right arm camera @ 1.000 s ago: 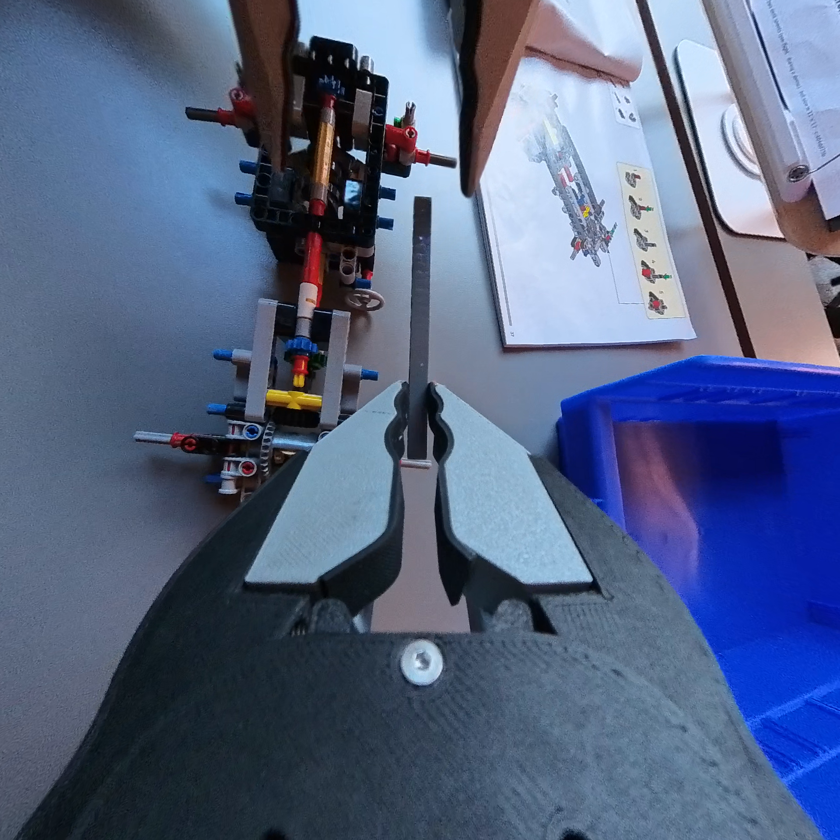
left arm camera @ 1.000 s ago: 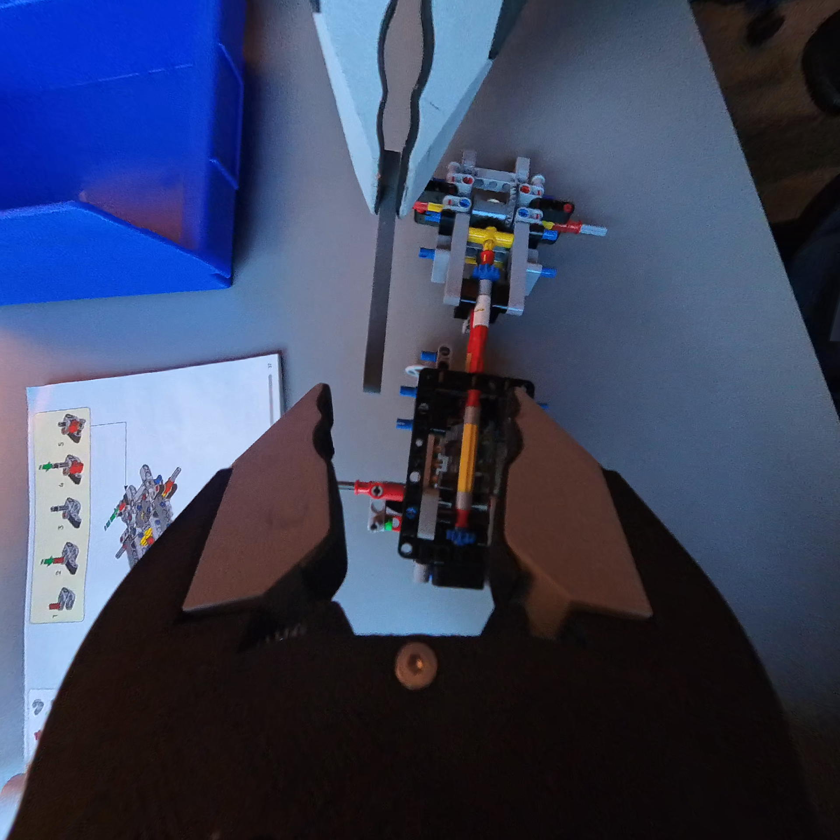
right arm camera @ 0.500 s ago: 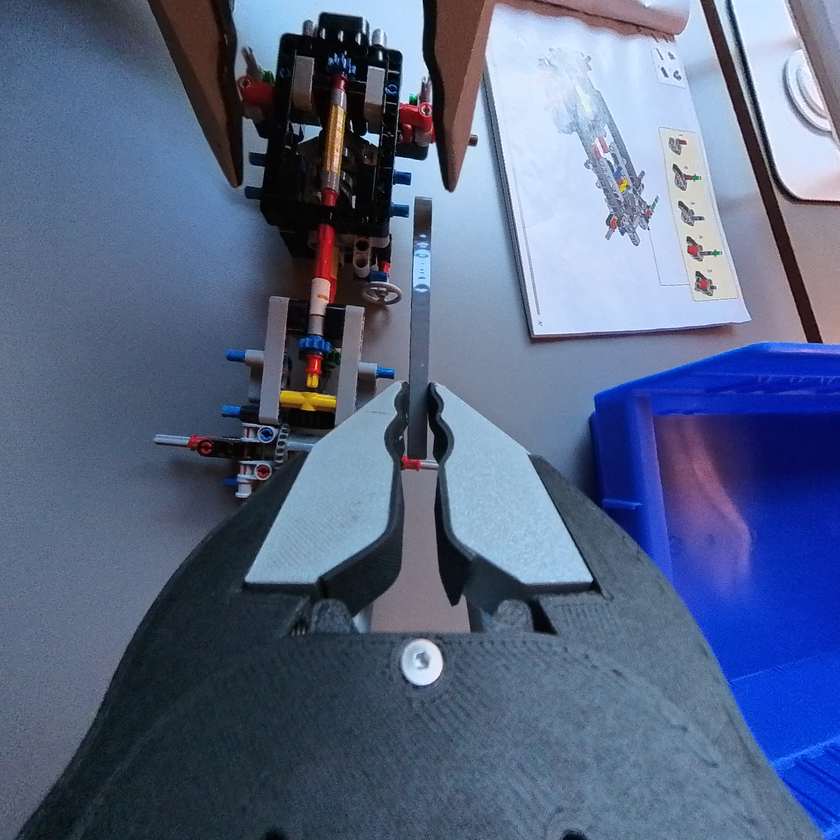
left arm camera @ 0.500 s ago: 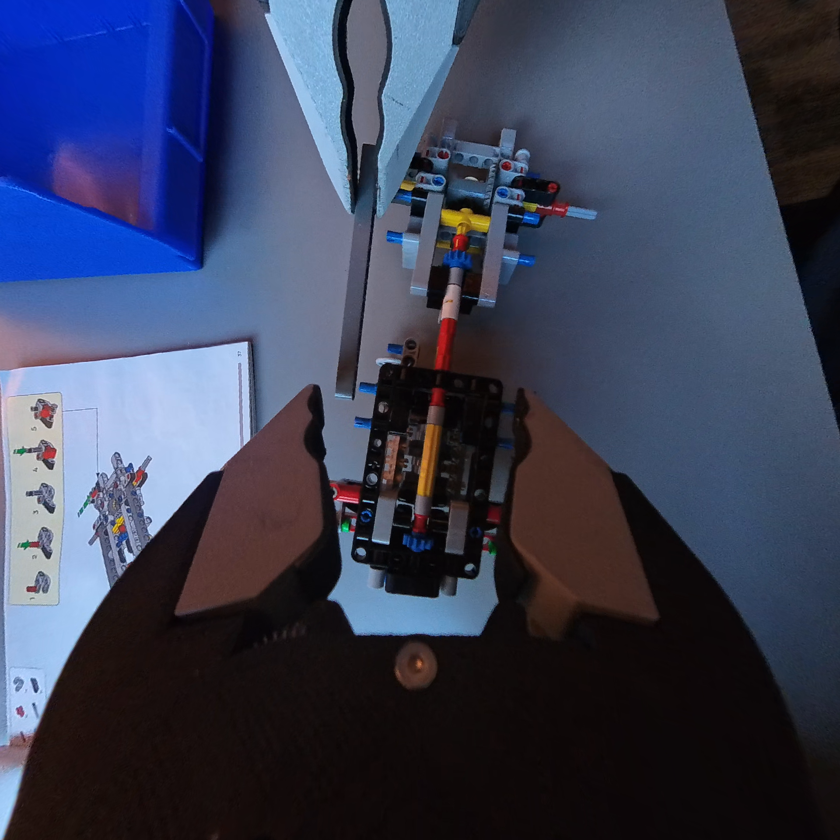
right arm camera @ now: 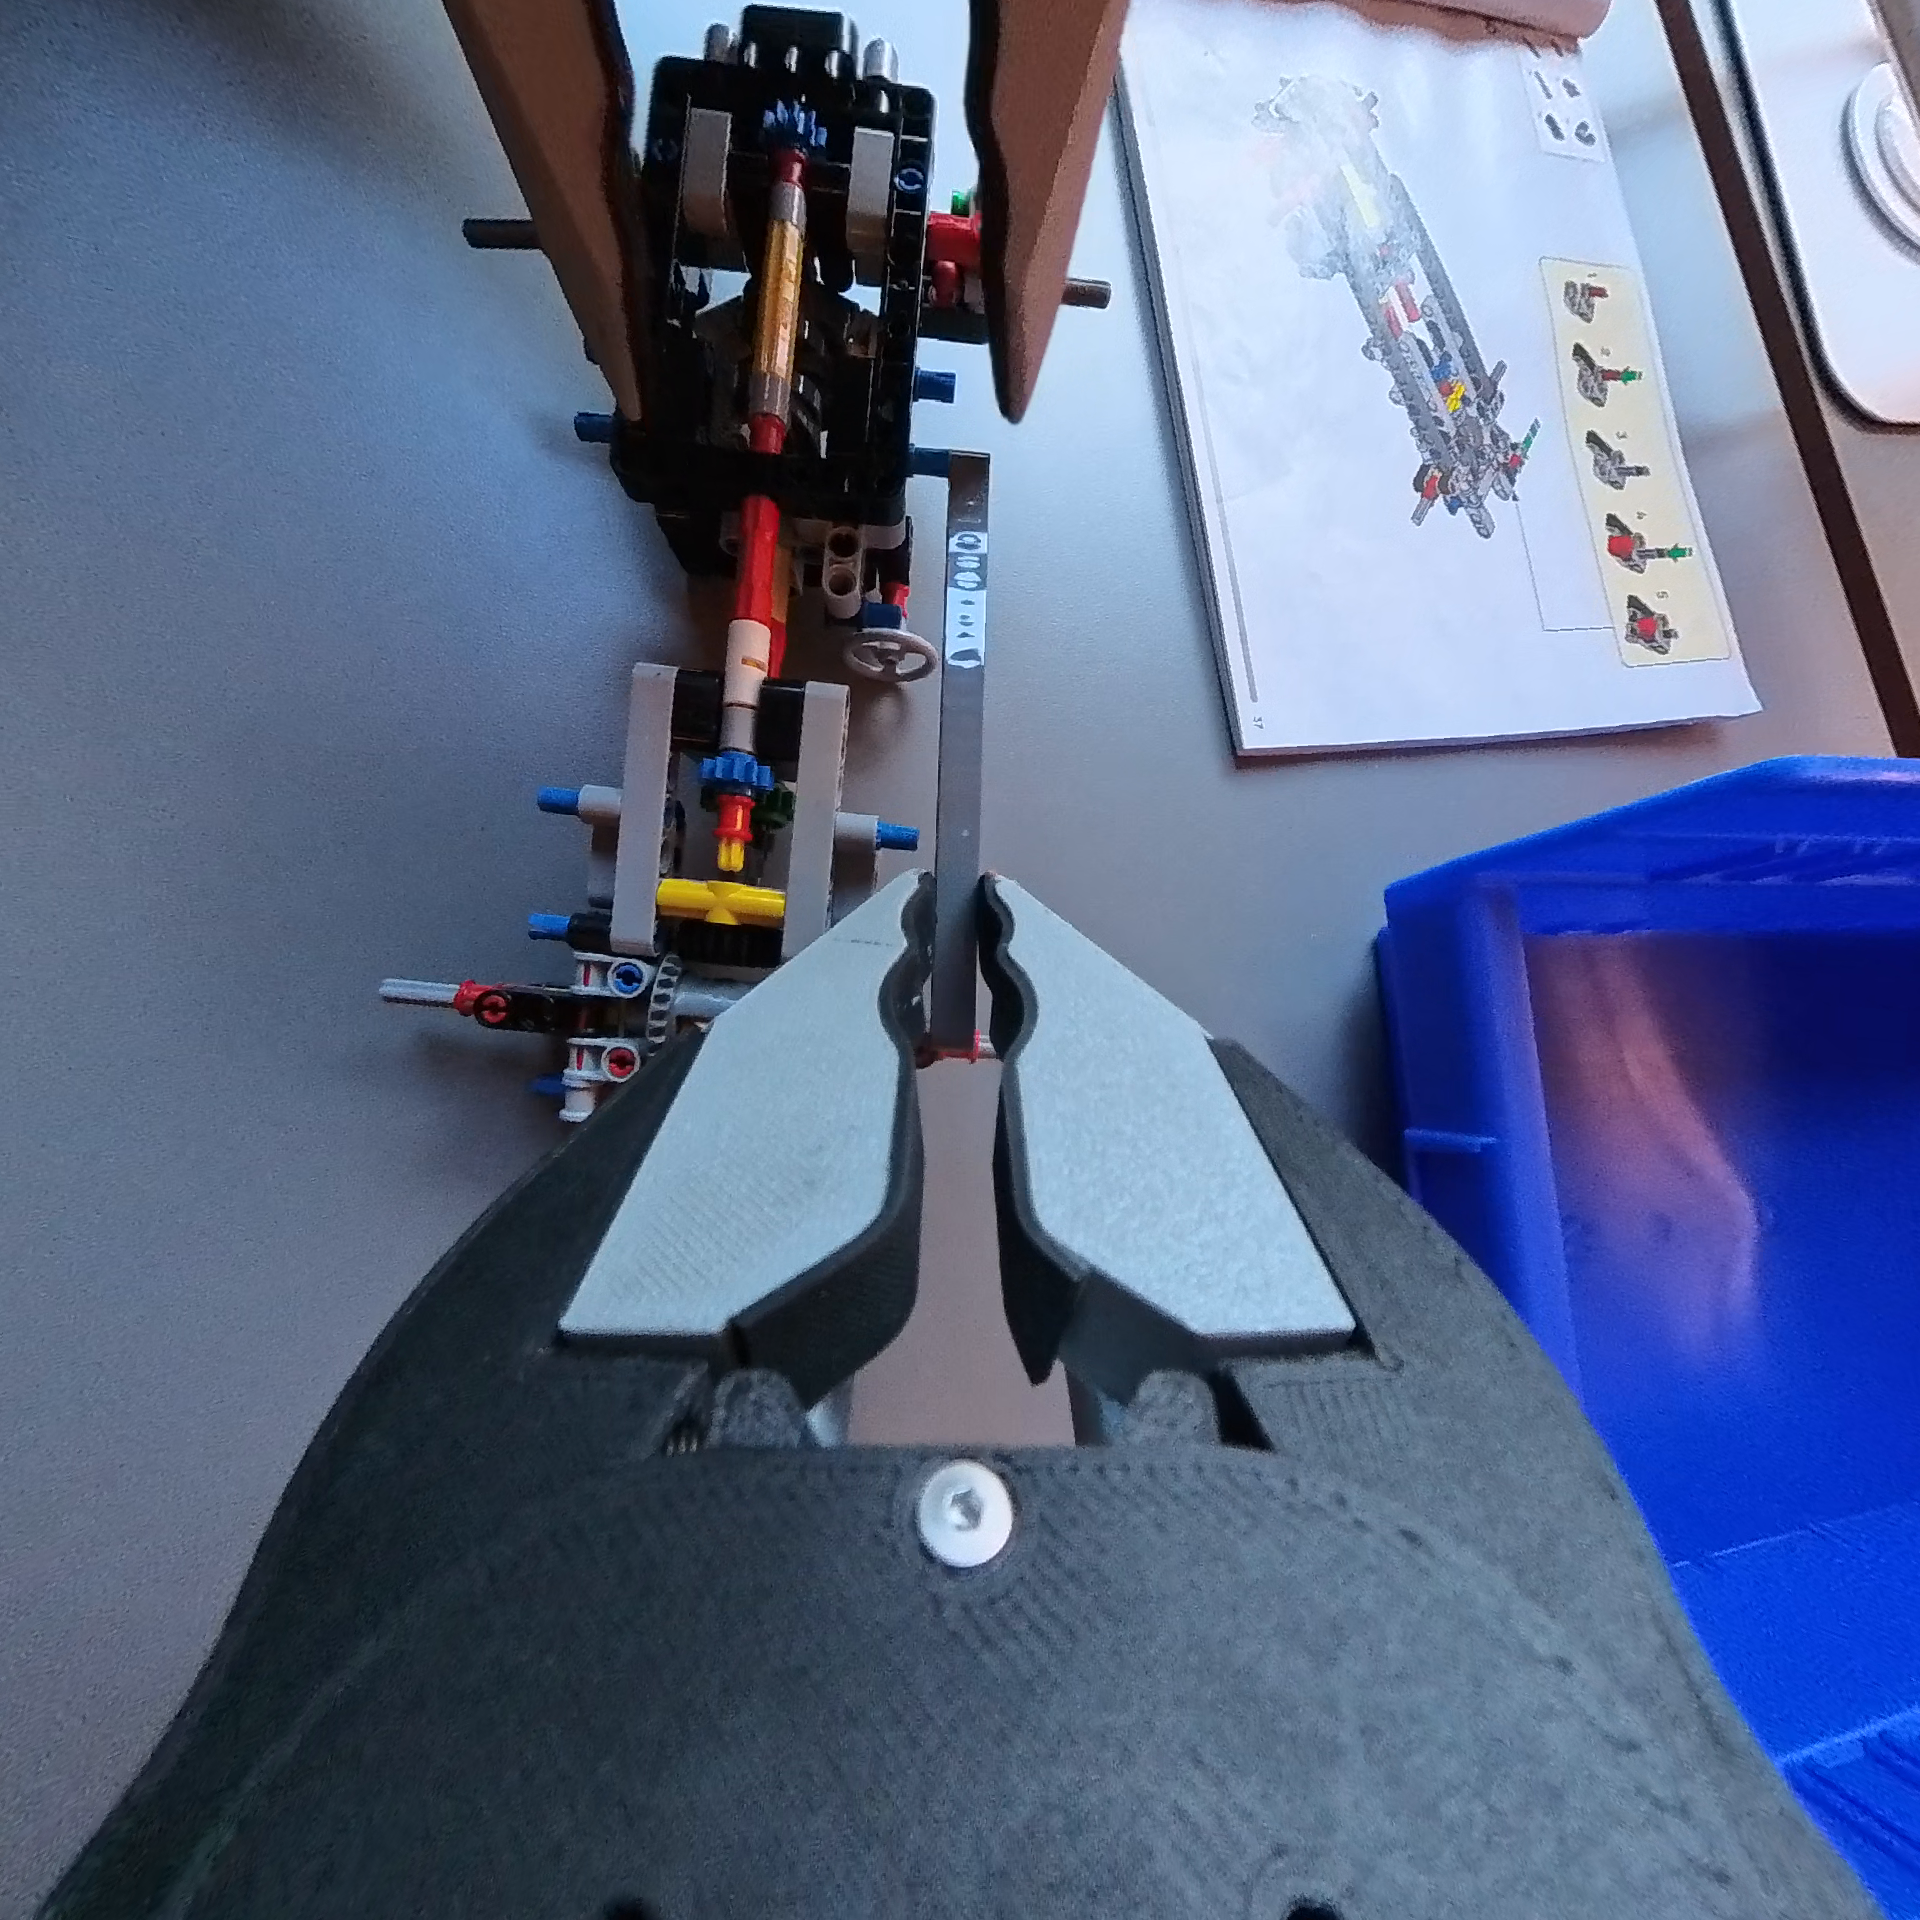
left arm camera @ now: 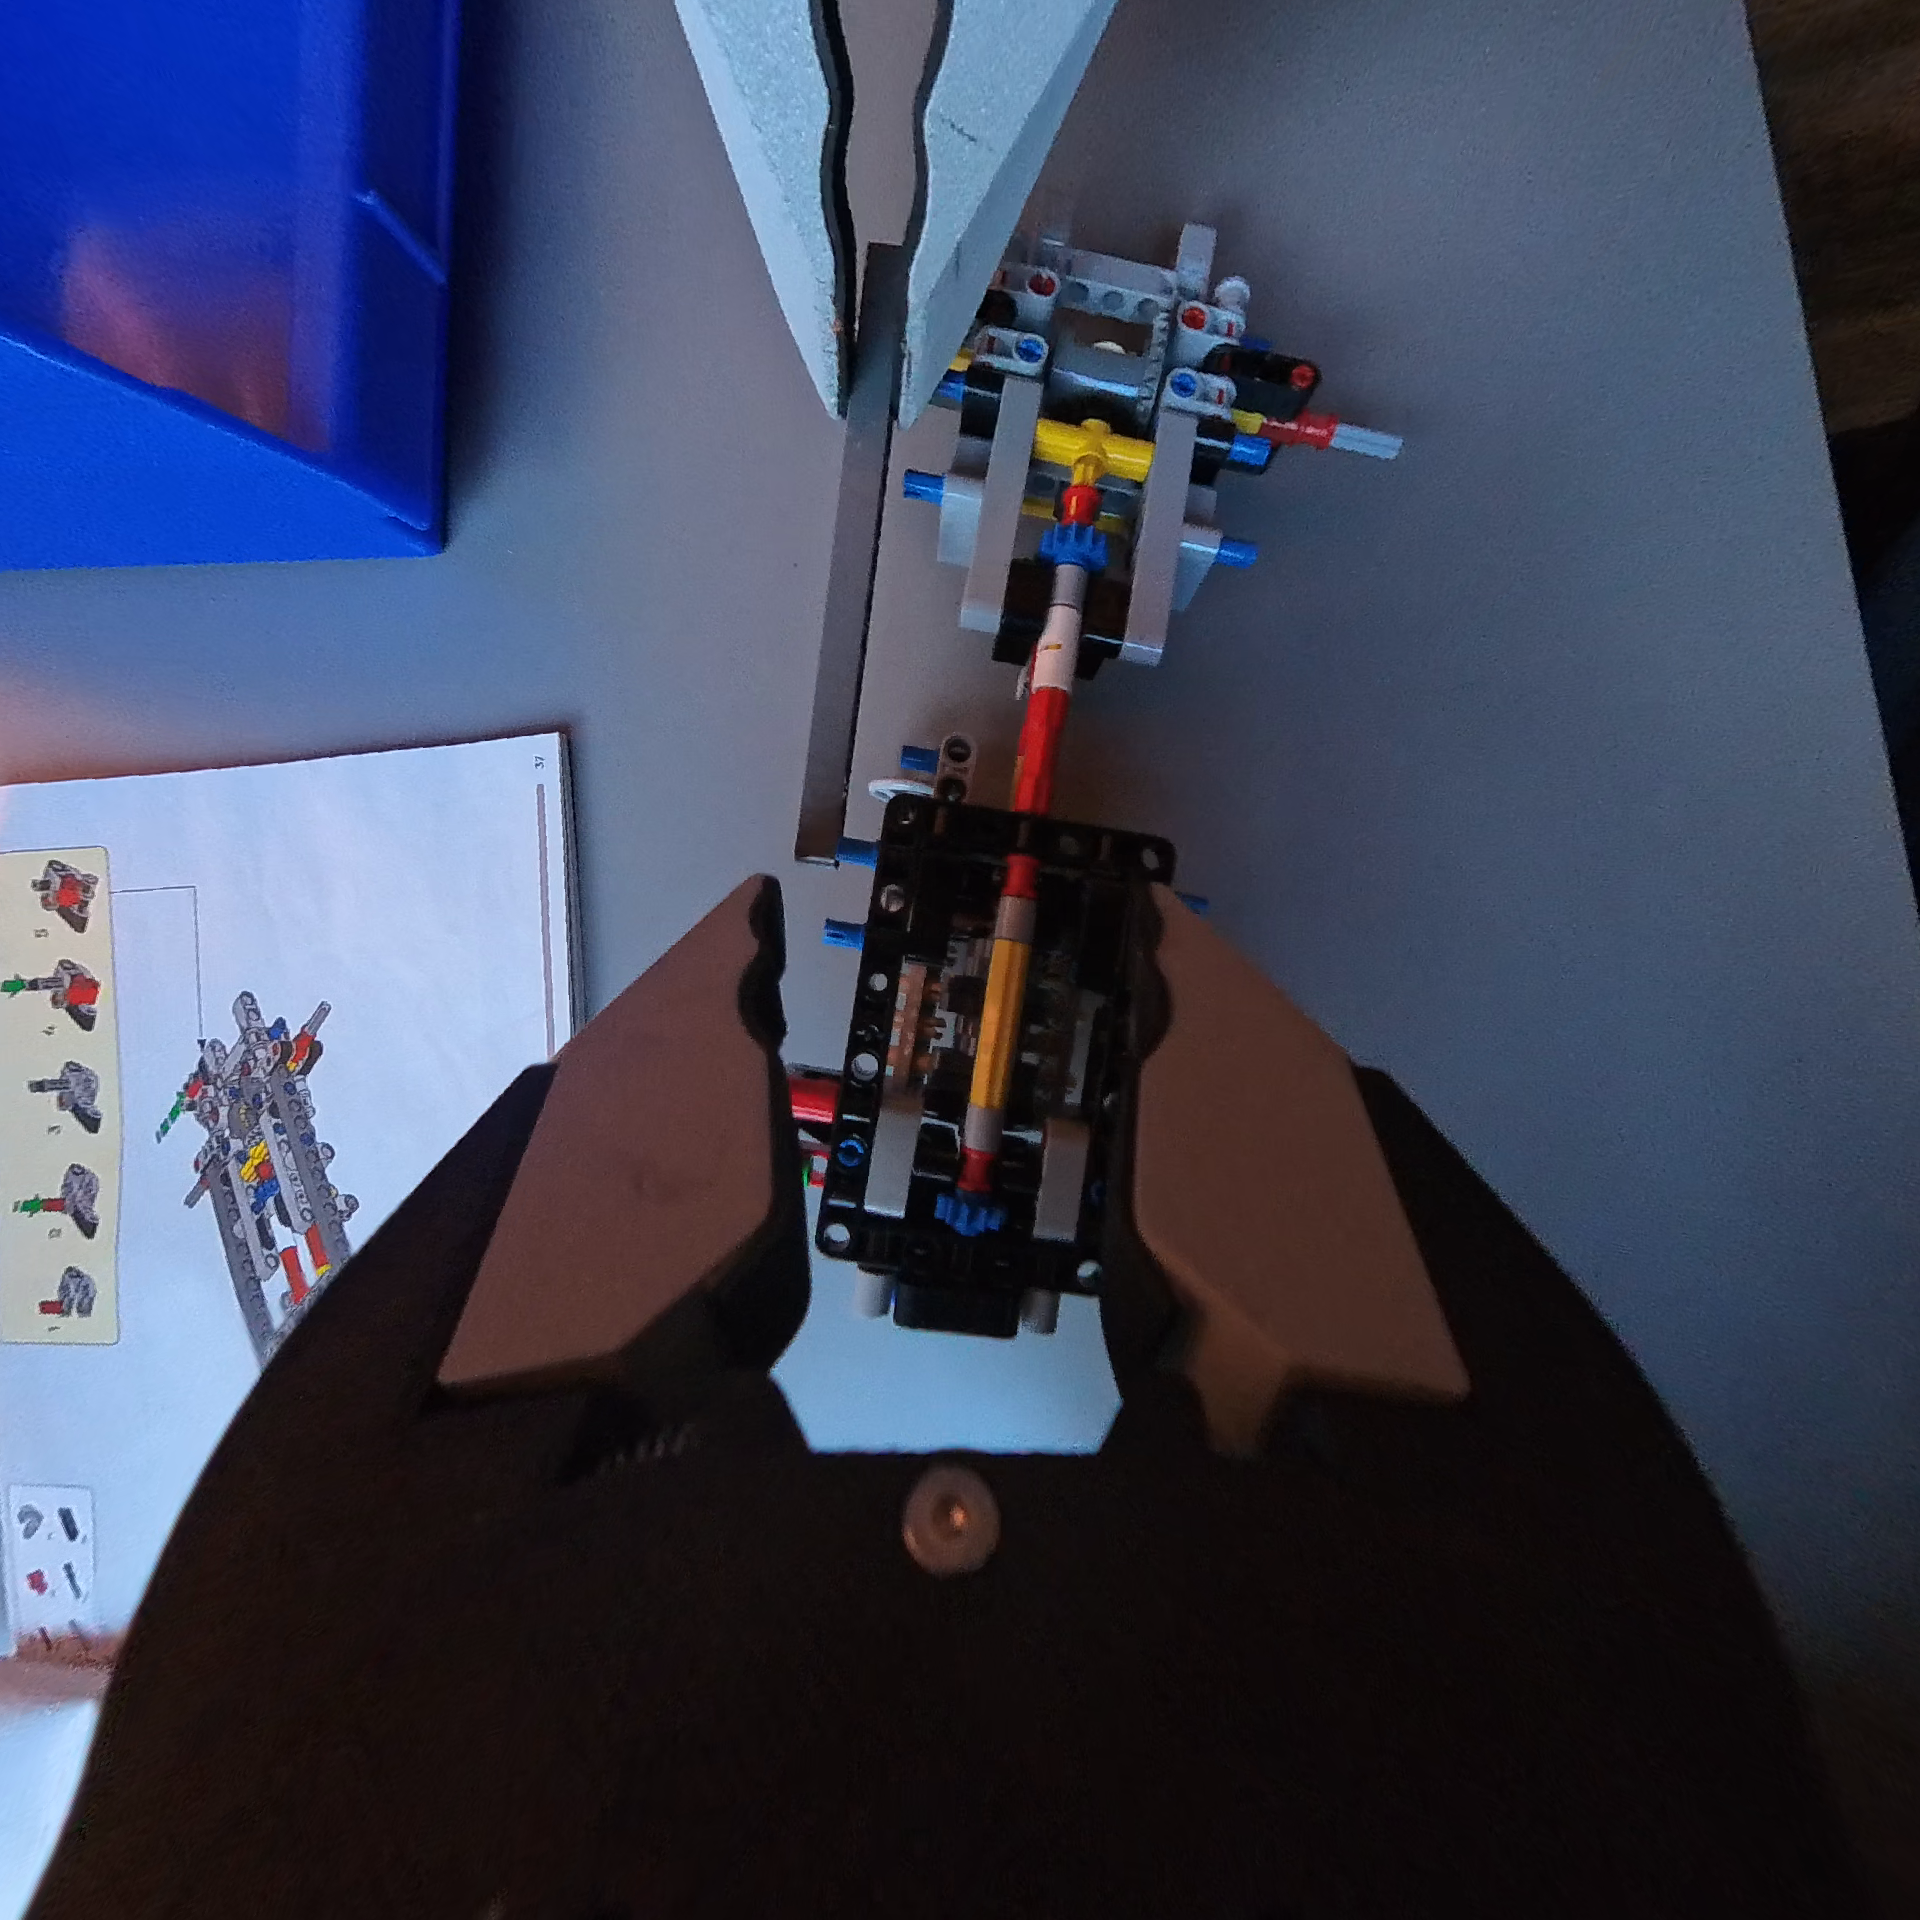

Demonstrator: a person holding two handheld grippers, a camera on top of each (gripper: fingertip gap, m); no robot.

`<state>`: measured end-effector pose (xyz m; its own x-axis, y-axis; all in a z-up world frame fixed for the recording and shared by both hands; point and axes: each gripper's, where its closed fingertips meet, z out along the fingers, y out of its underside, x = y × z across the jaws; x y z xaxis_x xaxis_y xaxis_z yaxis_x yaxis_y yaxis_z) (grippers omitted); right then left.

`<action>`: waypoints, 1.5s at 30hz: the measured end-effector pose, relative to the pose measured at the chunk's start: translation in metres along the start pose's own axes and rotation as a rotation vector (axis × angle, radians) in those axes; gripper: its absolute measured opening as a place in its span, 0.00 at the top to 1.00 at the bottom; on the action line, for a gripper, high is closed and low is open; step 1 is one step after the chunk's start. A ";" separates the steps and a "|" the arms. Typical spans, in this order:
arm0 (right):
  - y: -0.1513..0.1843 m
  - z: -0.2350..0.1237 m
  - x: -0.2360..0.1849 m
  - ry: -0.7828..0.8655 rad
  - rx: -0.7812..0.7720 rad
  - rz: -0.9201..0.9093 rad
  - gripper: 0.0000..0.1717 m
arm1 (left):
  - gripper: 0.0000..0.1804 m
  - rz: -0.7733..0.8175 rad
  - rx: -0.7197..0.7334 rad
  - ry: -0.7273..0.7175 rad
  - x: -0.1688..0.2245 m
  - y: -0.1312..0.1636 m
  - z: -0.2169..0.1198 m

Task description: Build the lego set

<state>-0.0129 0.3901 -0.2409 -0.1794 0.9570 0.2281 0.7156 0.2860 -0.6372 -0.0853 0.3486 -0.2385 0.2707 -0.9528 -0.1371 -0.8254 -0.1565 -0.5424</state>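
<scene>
Right gripper (right arm camera: 951, 914) clamped on grey beam (right arm camera: 961, 748), pads pressed both sides; beam's far end by black frame (left arm camera: 997, 1049).
Left gripper (left arm camera: 961, 925) wide open astride frame: right finger (left arm camera: 1226, 1039) touching, left finger (left arm camera: 675, 1091) clear.
Grey axle block (right arm camera: 717, 831) beside beam, joined by red shaft.
Printed booklet (right arm camera: 1455, 416), blue bin (right arm camera: 1662, 1143) on table (left arm camera: 1455, 831).

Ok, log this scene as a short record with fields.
left tool: open, straddling the black frame of the brick model; a gap shows at one pad
right tool: shut on a long grey beam, beside the model
model's grey end: joined to the frame by a red shaft
table: grey
nearby: blue bin, instruction booklet
</scene>
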 end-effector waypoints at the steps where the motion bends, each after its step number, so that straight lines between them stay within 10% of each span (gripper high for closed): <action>1: 0.000 0.000 0.000 -0.001 -0.001 0.001 0.97 | 0.64 0.009 -0.005 0.000 0.001 0.001 -0.001; 45: -0.010 -0.009 0.016 0.192 0.109 -0.064 0.97 | 0.58 0.077 0.004 -0.020 -0.003 0.001 0.002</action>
<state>-0.0163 0.4023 -0.2241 -0.0832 0.9126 0.4002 0.6281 0.3598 -0.6899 -0.0864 0.3519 -0.2399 0.2160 -0.9568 -0.1947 -0.8422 -0.0817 -0.5329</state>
